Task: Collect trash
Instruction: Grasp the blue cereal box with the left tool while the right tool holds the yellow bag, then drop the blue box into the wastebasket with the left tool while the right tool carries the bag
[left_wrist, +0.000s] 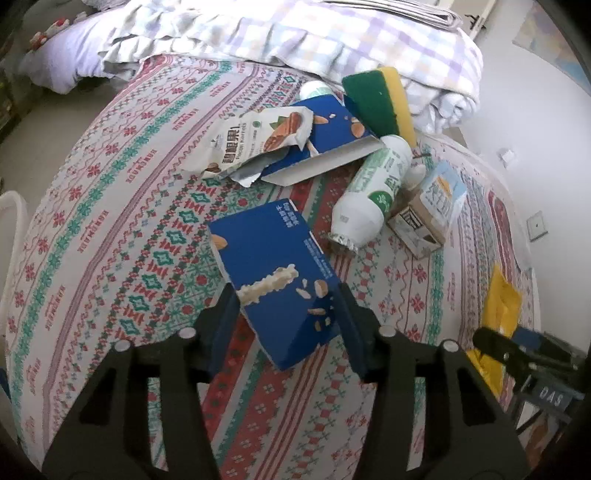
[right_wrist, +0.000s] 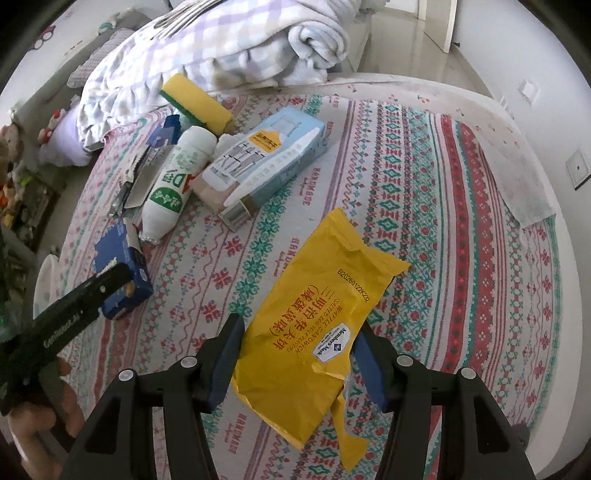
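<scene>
The left gripper (left_wrist: 288, 306) has its two dark-blue fingers set against either side of a flat blue cardboard snack box (left_wrist: 275, 273), gripping its near end; the box lies tilted on the patterned red, green and white bedsheet (left_wrist: 110, 206). The right gripper (right_wrist: 297, 354) straddles a crumpled yellow foil waffle-sandwich wrapper (right_wrist: 317, 314), its fingers touching the wrapper's edges on both sides, so it appears clamped on it, though the squeeze itself is hard to judge. In the right wrist view the left gripper shows at the lower left on the blue box.

Farther along the sheet lies a white plastic drink bottle with green print (left_wrist: 373, 192), on its side, its foil-sealed mouth toward the camera. Just beside it rests a pale-blue milk carton (left_wrist: 428, 210), also lying down. Beyond them sit a second opened blue box (left_wrist: 332, 140), with a torn white nut-snack pouch (left_wrist: 255, 144) on it, and a green-and-yellow sponge (left_wrist: 380, 103) leaning on the bottle. At the back is a rumpled lilac checked blanket (left_wrist: 295, 37).
</scene>
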